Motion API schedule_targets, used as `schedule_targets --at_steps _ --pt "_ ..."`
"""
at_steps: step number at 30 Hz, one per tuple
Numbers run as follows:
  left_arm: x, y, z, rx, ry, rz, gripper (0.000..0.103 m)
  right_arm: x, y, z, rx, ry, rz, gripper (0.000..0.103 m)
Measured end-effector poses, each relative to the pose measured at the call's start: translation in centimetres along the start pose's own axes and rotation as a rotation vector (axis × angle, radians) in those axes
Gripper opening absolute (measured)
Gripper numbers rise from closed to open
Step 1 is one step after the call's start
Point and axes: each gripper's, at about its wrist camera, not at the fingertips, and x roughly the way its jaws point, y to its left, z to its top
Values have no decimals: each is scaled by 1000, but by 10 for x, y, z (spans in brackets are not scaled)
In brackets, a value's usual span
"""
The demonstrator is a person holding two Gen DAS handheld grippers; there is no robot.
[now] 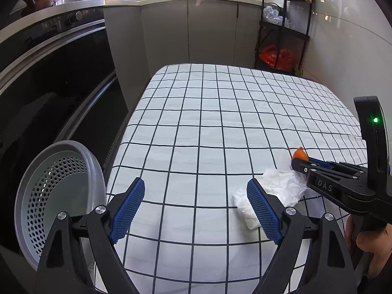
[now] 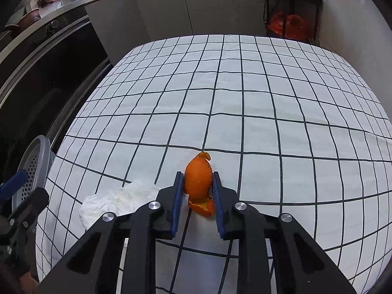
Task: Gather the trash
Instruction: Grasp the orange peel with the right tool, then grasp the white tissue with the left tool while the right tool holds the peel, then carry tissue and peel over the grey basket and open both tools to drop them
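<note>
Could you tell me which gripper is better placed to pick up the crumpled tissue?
Left. The left gripper has open jaws beside the crumpled tissue, while the right gripper grips the orange peel.

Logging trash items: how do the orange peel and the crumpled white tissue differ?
The orange peel is bright and curled; the crumpled white tissue is pale and flattened. The peel is clamped in the right gripper; the tissue lies loose beside the open left gripper. Both are on the checked tablecloth.
</note>
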Motion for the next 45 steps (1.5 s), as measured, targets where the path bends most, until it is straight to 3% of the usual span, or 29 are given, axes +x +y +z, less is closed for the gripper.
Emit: schedule_targets --at_steps 10,15,21,32,33,36,38,40,42,45 --pt "0 -19 -8 52 6 -18 84 -19 -33 5 103 -7 114 20" --pt "3 -29 -11 63 13 -33 85 -31 -47 1 106 -28 85 20" --pt "8 -57 -15 120 29 -103 90 -49 -64 -7 129 -51 63 19" --pt "48 -74 -17 95 116 -109 93 -63 -79 -9 148 -69 65 19" --pt "50 -74 -17 94 119 -105 90 -64 -79 -9 146 -71 64 19" --pt "55 -74 -19 85 141 -110 68 -66 -80 -9 149 -76 68 19" --pt "56 -72 -20 72 145 -120 62 -67 -80 -10 148 -76 67 19" --pt "54 -71 -20 75 144 -125 43 -67 -80 -10 147 -75 68 19" --pt "50 -72 -21 76 145 -134 31 -68 -78 -11 144 -75 67 19" --pt "43 -67 -21 80 135 -128 23 -68 -74 -12 138 -75 69 19"
